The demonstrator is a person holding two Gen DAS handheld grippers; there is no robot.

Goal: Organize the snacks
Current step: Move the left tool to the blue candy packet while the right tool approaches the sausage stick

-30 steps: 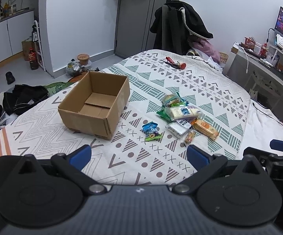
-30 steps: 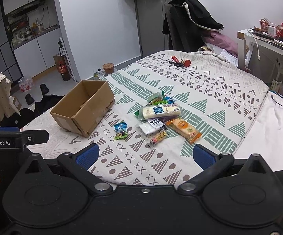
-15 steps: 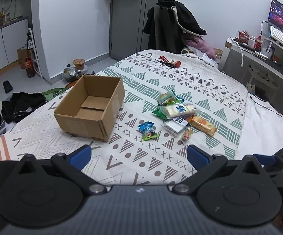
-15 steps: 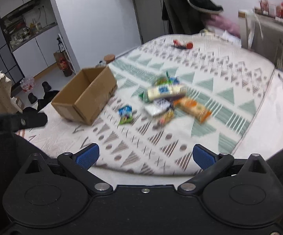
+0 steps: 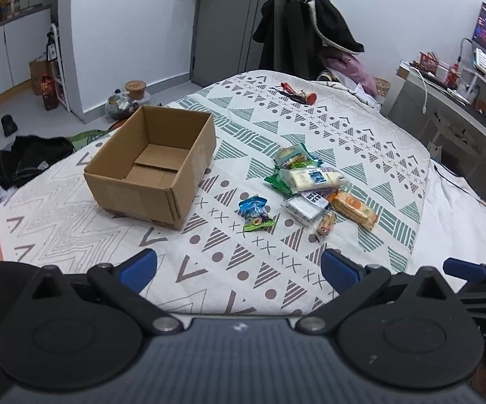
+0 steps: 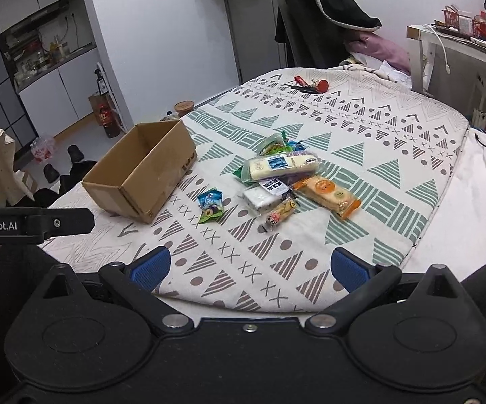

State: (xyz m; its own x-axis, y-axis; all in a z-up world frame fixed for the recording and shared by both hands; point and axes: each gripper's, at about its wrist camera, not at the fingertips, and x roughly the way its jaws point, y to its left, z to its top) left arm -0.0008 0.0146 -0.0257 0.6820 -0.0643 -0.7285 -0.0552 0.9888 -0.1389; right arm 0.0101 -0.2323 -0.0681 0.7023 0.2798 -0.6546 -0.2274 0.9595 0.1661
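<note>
An empty open cardboard box (image 5: 155,168) (image 6: 145,171) sits on the patterned bedspread (image 5: 310,128). To its right lies a heap of snacks: a long white packet (image 5: 312,179) (image 6: 281,166), an orange cracker pack (image 5: 354,209) (image 6: 327,195), a white wrapped bar (image 5: 305,207) (image 6: 264,197), a small stick snack (image 5: 325,225) (image 6: 280,213), and a blue and green candy pair (image 5: 255,213) (image 6: 211,205). My left gripper (image 5: 239,266) and my right gripper (image 6: 249,267) both stand open over the bed's near edge, well short of the snacks, holding nothing.
Red keys (image 5: 298,94) (image 6: 310,84) lie at the bed's far end. A chair draped with a black coat (image 5: 306,30) stands behind the bed; a desk (image 5: 461,101) is at the right. Clothes (image 5: 27,158) and jars litter the floor on the left.
Both grippers have moved slightly closer to the bed; the right wrist view swung and settled, with box and snacks larger in view. Nothing on the bed has moved.
</note>
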